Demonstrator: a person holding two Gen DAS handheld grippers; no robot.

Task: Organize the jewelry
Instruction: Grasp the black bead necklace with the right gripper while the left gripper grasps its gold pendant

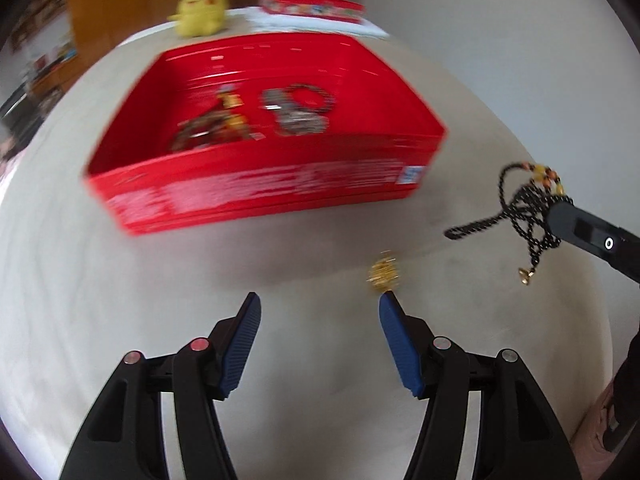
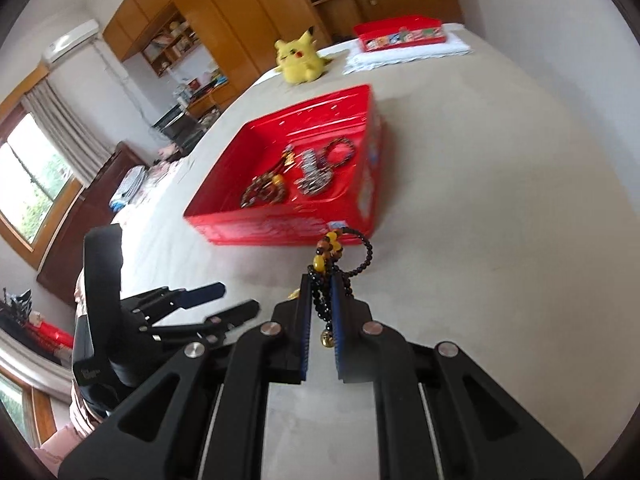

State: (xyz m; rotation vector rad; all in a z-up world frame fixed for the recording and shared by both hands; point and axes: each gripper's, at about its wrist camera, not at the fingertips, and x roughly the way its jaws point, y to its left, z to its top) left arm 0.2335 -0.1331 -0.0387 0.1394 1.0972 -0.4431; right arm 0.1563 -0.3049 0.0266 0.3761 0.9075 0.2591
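The right tongs (image 2: 322, 312) are clamping the black bead necklace (image 2: 326, 276) just before the red box (image 2: 280, 224), probably for dropping inside; the left tongs (image 1: 320, 316) are gaping near a blurred gold trinket (image 1: 384, 272).

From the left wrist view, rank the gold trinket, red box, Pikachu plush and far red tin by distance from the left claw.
1. Gold trinket, just off the left claw's right fingertip.
2. Red box, ahead at centre.
3. Pikachu plush, beyond the box, left.
4. Red tin, at the back, right of the plush; roughly level with it.
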